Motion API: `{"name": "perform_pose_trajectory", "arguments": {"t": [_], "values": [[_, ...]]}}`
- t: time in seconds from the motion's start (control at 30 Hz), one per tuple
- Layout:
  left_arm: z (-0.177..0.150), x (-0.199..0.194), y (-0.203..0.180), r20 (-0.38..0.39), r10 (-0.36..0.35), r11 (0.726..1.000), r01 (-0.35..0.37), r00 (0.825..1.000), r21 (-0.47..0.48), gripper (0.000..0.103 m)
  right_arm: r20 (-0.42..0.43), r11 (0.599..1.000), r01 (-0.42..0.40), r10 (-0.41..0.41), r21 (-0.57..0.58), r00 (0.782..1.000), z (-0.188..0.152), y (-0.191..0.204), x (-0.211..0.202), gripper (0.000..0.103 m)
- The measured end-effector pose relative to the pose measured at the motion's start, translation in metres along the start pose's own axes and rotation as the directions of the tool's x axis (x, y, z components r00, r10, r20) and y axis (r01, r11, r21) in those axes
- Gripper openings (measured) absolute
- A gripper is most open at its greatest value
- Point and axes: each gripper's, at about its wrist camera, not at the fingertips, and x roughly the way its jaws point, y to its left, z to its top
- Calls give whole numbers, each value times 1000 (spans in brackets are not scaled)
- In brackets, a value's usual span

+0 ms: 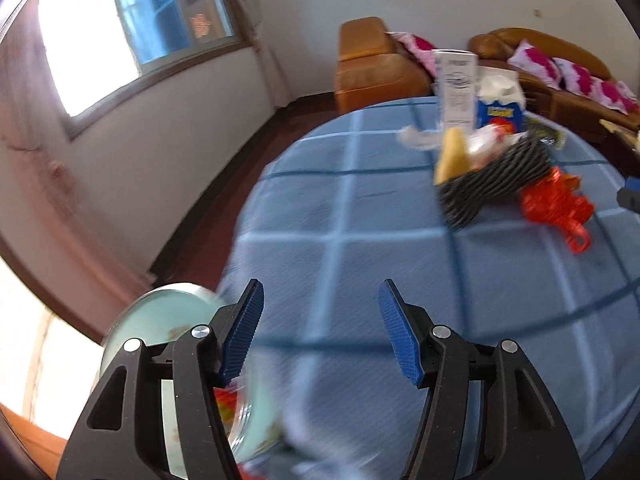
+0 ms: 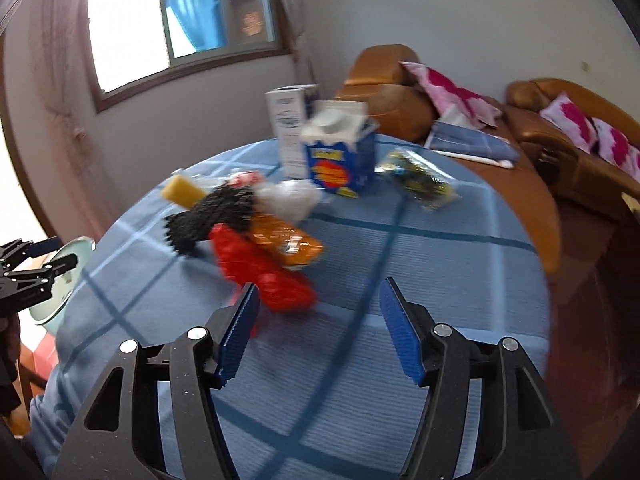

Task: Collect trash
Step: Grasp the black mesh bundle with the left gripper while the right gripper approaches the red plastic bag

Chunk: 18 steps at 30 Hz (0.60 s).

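A: What sits nearest the right claw [image 2: 318, 332]?

B: Its jaws stand wide with nothing between them, over the blue checked cloth of the bench [image 2: 440, 264]. The red wrapper [image 2: 264, 276] lies just ahead of the left blue pad [image 2: 240, 336], close to its tip; whether they touch is too blurred to tell.

A: And past that?

B: An orange packet [image 2: 288, 240] lies against the red one, then a black basket [image 2: 216, 216] on its side with a yellow piece [image 2: 182, 192] and clear plastic [image 2: 290, 198]. Farther back stand a blue carton [image 2: 340, 164] and a white box [image 2: 290, 132], with a dark crinkled packet [image 2: 418, 182] to the right.

A: The left claw [image 1: 320, 330]?

B: Also wide and empty, at the bench edge. A pale green bin [image 1: 160, 320] sits below its left finger, off the bench. The trash lies well ahead, to the right.
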Motion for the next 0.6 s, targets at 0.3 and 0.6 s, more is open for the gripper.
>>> {"name": "perform_pose_trajectory", "arguments": {"t": [0.3,0.6], "values": [[36,44,-51,-8,-133,991,133,991,-23,59,6,993,57,-58,105,998,-12,-51,-5,65],[52,63,-76,-20,-228,974,228,973,11,47,0,991,70,-70,112,998,-17,-61,2,68]]}}
